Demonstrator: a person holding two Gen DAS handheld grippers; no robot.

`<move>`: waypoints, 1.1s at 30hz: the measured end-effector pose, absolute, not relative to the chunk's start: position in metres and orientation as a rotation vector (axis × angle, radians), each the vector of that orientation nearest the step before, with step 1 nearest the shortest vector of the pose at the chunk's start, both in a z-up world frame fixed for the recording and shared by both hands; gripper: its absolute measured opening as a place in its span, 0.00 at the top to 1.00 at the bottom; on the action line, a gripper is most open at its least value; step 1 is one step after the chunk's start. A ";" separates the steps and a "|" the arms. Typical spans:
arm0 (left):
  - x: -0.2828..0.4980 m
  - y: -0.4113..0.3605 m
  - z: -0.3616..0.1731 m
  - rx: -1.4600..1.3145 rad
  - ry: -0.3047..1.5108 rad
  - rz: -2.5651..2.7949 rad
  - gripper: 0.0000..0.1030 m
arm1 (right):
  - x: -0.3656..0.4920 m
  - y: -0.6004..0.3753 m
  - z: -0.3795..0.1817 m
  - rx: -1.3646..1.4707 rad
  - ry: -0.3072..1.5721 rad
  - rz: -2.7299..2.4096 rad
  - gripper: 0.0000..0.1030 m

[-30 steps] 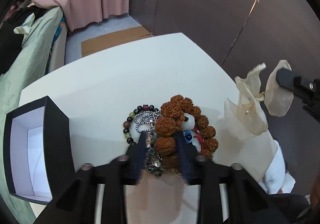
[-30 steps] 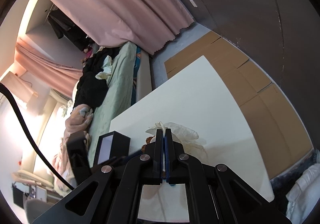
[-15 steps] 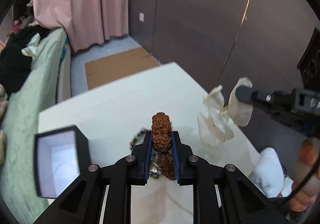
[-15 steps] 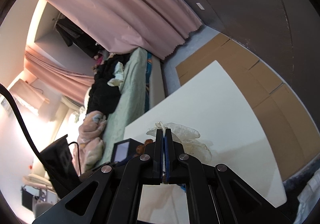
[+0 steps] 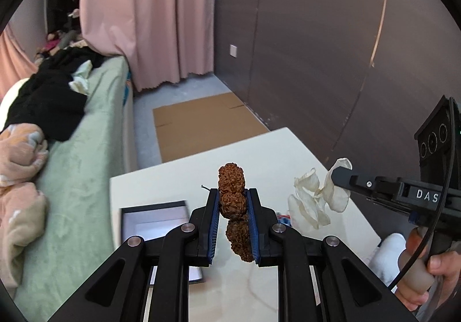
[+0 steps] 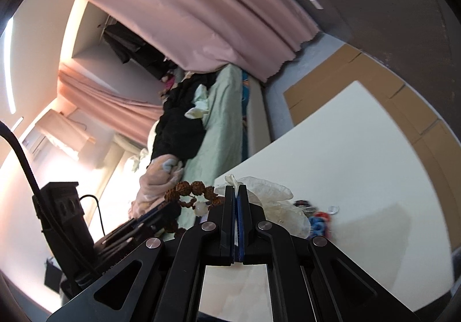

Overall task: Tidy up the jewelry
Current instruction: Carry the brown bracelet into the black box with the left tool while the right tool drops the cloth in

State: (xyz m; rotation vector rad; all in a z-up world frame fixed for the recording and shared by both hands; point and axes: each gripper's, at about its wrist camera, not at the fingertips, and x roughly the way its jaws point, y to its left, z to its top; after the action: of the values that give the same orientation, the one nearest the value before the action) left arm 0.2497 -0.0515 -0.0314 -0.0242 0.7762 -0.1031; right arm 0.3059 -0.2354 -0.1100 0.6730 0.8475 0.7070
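Observation:
My left gripper is shut on a bracelet of big brown knobbly beads and holds it well above the white table. The bracelet also shows in the right wrist view, hanging from the left gripper. My right gripper is shut on a thin cream pouch, held in the air at the right in the left wrist view. A black open box with a white lining sits on the table below left. Other jewelry lies on the table.
A green bed with clothes and blankets lies left of the table. Flat cardboard covers the floor beyond the table. A dark wall and pink curtain stand behind. A white cloth sits at the table's right edge.
My left gripper closed on the brown bead bracelet and lifted it off the jewelry pile, high above the table. The right gripper kept hold of the pouch and rose a little.

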 end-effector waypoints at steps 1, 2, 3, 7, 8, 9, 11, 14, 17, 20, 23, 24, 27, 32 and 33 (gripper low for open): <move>0.248 -0.046 -0.030 -0.026 0.774 -0.093 0.81 | 0.307 -0.228 -0.110 0.670 0.849 0.722 0.97; 0.246 -0.039 -0.028 -0.030 0.770 -0.079 0.81 | 0.307 -0.223 -0.110 0.669 0.851 0.732 0.97; 0.244 -0.034 -0.027 -0.032 0.769 -0.072 0.81 | 0.308 -0.217 -0.110 0.668 0.853 0.742 0.97; 0.238 -0.009 -0.024 -0.047 0.766 -0.029 0.81 | 0.309 -0.187 -0.112 0.654 0.874 0.783 0.97; 0.237 -0.004 -0.023 -0.050 0.765 -0.022 0.81 | 0.309 -0.180 -0.112 0.651 0.879 0.791 0.97; 0.235 0.000 -0.023 -0.052 0.764 -0.014 0.81 | 0.310 -0.174 -0.112 0.647 0.883 0.798 0.97; 0.232 0.010 -0.022 -0.055 0.763 0.003 0.81 | 0.310 -0.160 -0.114 0.640 0.894 0.819 0.97; 0.229 0.024 -0.022 -0.059 0.762 0.025 0.81 | 0.310 -0.140 -0.116 0.628 0.906 0.845 0.97; 0.224 0.040 -0.021 -0.066 0.761 0.050 0.81 | 0.310 -0.120 -0.118 0.620 0.921 0.870 0.97; 0.218 0.055 -0.020 -0.074 0.763 0.076 0.81 | 0.309 -0.106 -0.122 0.614 0.934 0.886 0.97; 0.215 0.064 -0.021 -0.079 0.771 0.099 0.81 | 0.311 -0.090 -0.129 0.607 0.955 0.888 0.97; 0.214 0.066 -0.021 -0.078 0.772 0.104 0.81 | 0.311 -0.086 -0.130 0.599 0.964 0.880 0.97; 0.212 0.069 -0.021 -0.081 0.775 0.113 0.81 | 0.316 -0.074 -0.138 0.581 1.019 0.852 0.75; 0.212 0.066 -0.024 -0.085 0.781 0.101 0.81 | 0.316 -0.080 -0.136 0.566 1.028 0.808 0.29; 0.212 0.065 -0.025 -0.086 0.782 0.097 0.81 | 0.316 -0.084 -0.135 0.566 1.028 0.817 0.29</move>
State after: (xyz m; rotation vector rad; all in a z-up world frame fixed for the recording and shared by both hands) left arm 0.2116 0.0647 -0.0252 -0.0865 0.7823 0.0972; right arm 0.3156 -0.0841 -0.1352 0.5659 1.0278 0.8170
